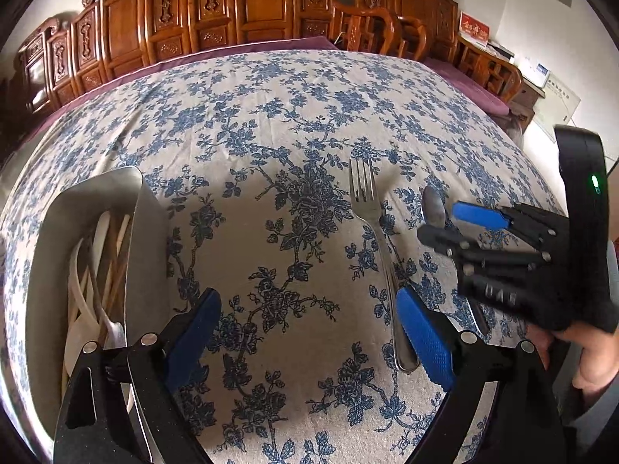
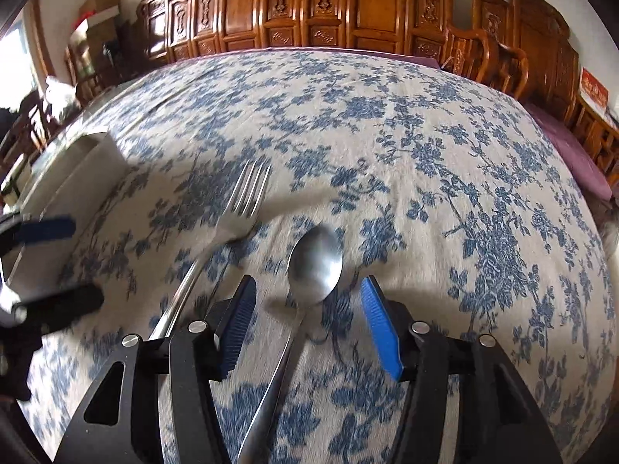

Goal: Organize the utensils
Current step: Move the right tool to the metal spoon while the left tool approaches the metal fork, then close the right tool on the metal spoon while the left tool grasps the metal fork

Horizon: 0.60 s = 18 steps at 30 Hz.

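With the fork point(image 1: 371, 232) and spoon point(image 2: 314, 266) flat on the table point(image 1: 271, 116), the right gripper point(image 2: 307, 328) straddles the spoon, pads clear, while the wide-open left gripper point(image 1: 309, 332) waits beside the steel utensil holder point(image 1: 96, 201).

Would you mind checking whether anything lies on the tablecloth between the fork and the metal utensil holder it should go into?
Nothing visible does. The fork lies on bare tablecloth, and the stretch toward the holder holds only the open left gripper hovering above it. The spoon lies on the fork's far side.
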### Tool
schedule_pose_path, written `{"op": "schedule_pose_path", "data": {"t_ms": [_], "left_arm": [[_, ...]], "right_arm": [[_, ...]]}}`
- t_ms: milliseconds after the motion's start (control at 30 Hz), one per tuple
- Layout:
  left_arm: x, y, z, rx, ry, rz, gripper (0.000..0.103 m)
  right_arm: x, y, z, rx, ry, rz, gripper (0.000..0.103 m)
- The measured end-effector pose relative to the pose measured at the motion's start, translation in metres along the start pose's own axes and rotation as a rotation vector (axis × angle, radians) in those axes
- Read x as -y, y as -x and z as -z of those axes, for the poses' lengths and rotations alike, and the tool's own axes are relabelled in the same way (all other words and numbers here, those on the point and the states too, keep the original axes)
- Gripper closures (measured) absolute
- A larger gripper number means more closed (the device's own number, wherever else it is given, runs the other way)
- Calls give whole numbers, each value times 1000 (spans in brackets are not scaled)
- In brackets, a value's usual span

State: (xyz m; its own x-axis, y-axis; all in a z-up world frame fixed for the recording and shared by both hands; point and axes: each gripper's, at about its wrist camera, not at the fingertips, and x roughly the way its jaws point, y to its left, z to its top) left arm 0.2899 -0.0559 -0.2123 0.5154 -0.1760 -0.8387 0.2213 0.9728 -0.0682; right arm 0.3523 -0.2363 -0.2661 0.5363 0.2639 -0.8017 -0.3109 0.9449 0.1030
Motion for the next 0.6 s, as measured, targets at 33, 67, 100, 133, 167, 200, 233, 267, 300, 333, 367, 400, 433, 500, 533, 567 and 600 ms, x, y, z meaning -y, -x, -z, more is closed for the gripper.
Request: {"op": "schedule_pose_path", "data": {"t_ms": [33, 67, 100, 133, 167, 200, 233, 267, 300, 333, 367, 400, 433, 500, 533, 567, 600], "left_arm": [[0, 0, 0, 0, 0, 2, 15], [0, 1, 1, -1, 0, 3, 15], [0, 1, 1, -1, -1, 3, 15], [1, 0, 1, -1, -2, 4, 15], [1, 0, 1, -2, -3, 4, 15], [1, 0, 1, -2, -3, 3, 15], [2, -1, 1, -3, -2, 4, 15], [2, -1, 2, -5, -1, 4, 15], [2, -2, 2, -6, -1, 4, 15], [3, -2, 2, -7, -2, 4, 15], [3, -2, 2, -7, -4, 3, 15], [3, -3, 2, -8, -6, 1, 15], [3, -3, 2, -10, -6, -1, 15], [2, -5, 1, -11, -3, -3, 15], [2, -5, 1, -11, -1, -4, 15], [1, -5, 1, -11, 1, -5, 15], [1, -6, 1, -12, 1, -6, 15]], "right_arm": [[4, 0, -2, 6, -18, -17, 45], [7, 1, -3, 7, -31, -25, 45], [9, 1, -4, 8, -39, -25, 47], [13, 1, -4, 11, -48, -25, 51], [15, 1, -5, 10, -54, -31, 55], [17, 0, -5, 8, -57, -35, 55], [18, -1, -5, 13, -53, -35, 56], [17, -2, -6, 14, -48, -30, 58], [17, -2, -6, 15, -41, -24, 59], [16, -2, -6, 16, -37, -20, 59], [15, -3, -6, 16, -27, -13, 59], [13, -4, -7, 17, -16, -5, 59], [9, -5, -7, 17, 1, 8, 59], [4, -6, -6, 17, 27, 22, 59], [0, -7, -6, 14, 44, 28, 59], [-2, -7, -6, 13, 55, 32, 59], [-6, -8, -6, 11, 73, 40, 59]]}}
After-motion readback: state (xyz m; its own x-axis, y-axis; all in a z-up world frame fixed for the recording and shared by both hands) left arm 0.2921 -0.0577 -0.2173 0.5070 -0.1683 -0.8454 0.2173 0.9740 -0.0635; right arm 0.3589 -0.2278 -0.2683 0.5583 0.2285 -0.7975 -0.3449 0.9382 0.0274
